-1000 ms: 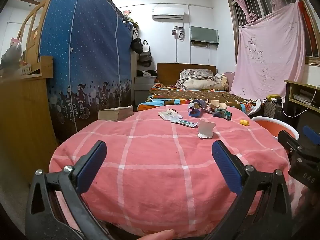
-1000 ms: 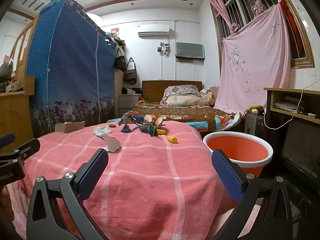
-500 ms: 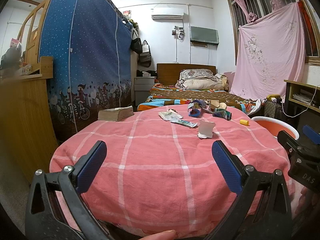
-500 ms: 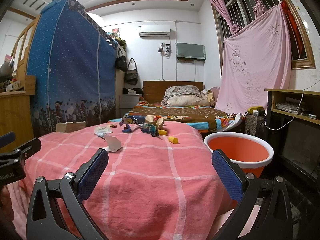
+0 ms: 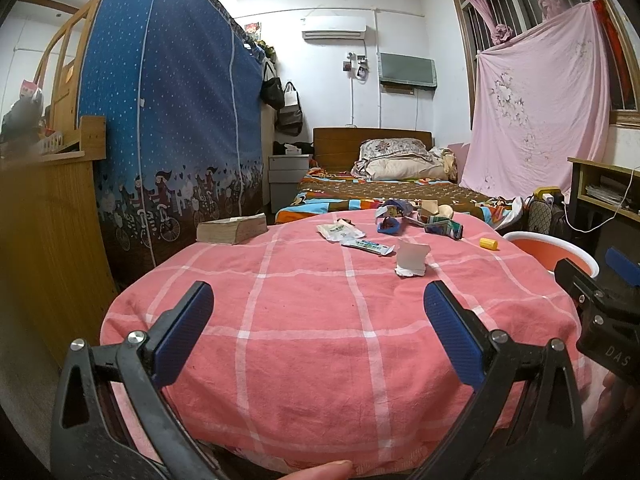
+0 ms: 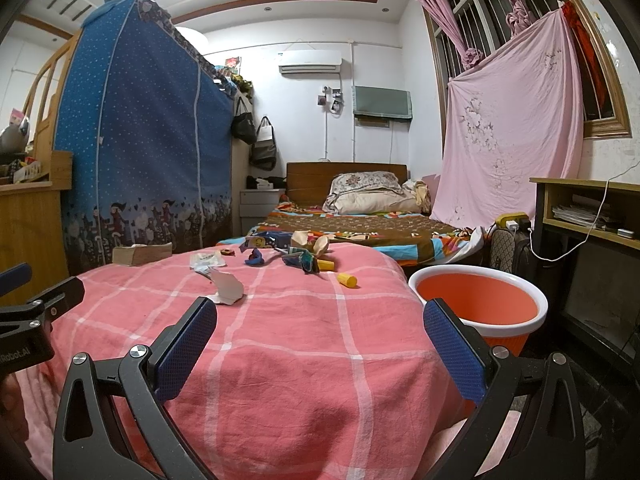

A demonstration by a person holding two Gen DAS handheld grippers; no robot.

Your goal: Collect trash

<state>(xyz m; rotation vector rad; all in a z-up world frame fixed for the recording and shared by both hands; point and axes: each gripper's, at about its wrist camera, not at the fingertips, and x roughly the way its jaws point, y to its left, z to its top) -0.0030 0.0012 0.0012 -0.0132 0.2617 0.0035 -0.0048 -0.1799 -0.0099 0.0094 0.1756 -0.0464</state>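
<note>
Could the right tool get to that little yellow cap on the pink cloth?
Probably yes: the right tool is open and empty, and only bare pink cloth lies between it and the yellow cap.

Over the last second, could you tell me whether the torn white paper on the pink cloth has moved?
No. The torn white paper sits at the same spot beside the same white stripe of the pink cloth.

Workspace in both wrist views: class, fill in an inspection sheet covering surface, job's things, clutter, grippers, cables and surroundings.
Surface: pink checked cloth over the table.
Job's things: torn white paper, wrappers, yellow cap, all loose on the far half; orange bin beside the table, right.
Clutter: thick book at far left edge.
Grippers: left gripper and right gripper open, empty, at near edge.
Cables: white cable hanging from the desk.
Surroundings: bed, blue wardrobe.
</note>
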